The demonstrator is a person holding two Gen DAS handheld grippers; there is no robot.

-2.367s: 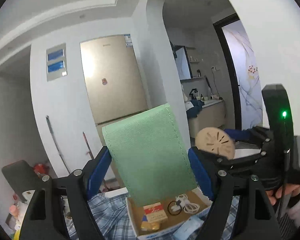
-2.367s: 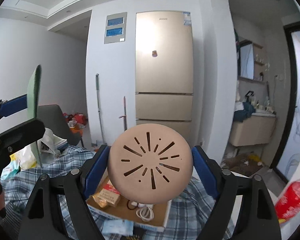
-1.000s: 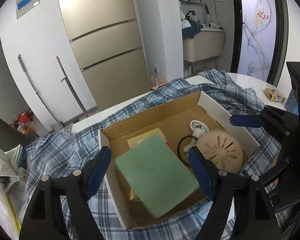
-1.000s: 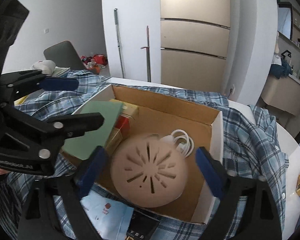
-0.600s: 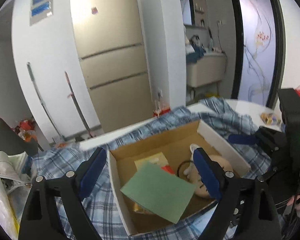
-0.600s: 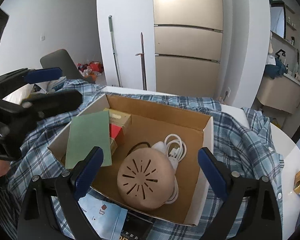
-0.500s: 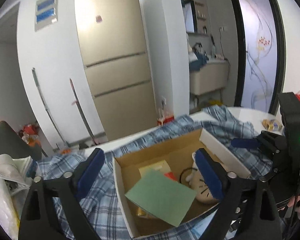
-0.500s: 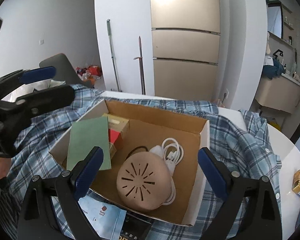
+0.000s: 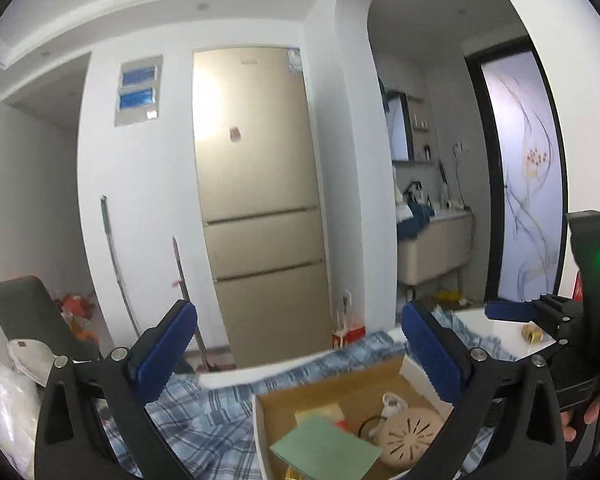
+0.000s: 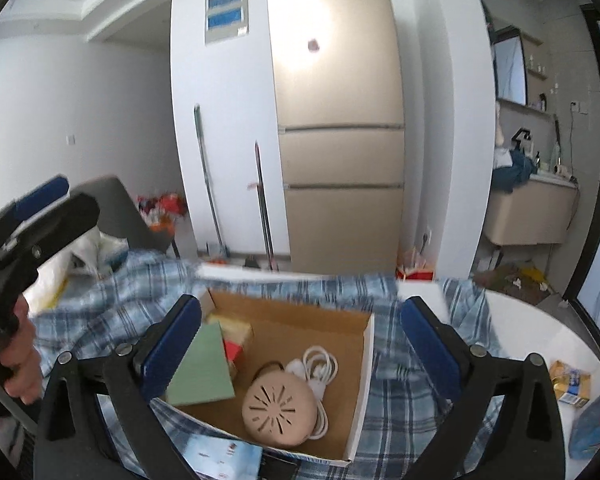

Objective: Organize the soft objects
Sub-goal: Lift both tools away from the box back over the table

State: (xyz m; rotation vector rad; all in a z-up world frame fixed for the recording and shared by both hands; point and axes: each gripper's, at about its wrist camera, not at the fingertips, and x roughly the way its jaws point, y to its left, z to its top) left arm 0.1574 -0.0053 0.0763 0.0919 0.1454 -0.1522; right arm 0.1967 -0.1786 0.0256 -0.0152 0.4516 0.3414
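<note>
1. The jaws of the left gripper (image 9: pixel 300 354) stand wide apart with nothing between them; the jaws of the right gripper (image 10: pixel 300 344) are opening a little more, also with nothing between them.
2. The green pad (image 10: pixel 202 372) lies in the left part of the cardboard box (image 10: pixel 362 364), tilted, one edge leaning on the small packets (image 10: pixel 236 338) behind it.
3. The round beige cushion (image 10: pixel 278 402) lies flat on the box floor, just beside the pad and touching the coiled white cable (image 10: pixel 320 362).
4. I judge both things light and soft: the pad thin and bendable, best taken by a free edge; the cushion would yield, so take it across its width.
5. The box rests on a plaid cloth (image 10: pixel 412 396) that covers the white surface (image 10: pixel 524 332).
6. A small yellow packet (image 10: pixel 572 386) lies well apart on the right; what it holds is probably food, but the view is too small to tell.
7. Behind stands a tall fridge (image 9: pixel 256 208).
</note>
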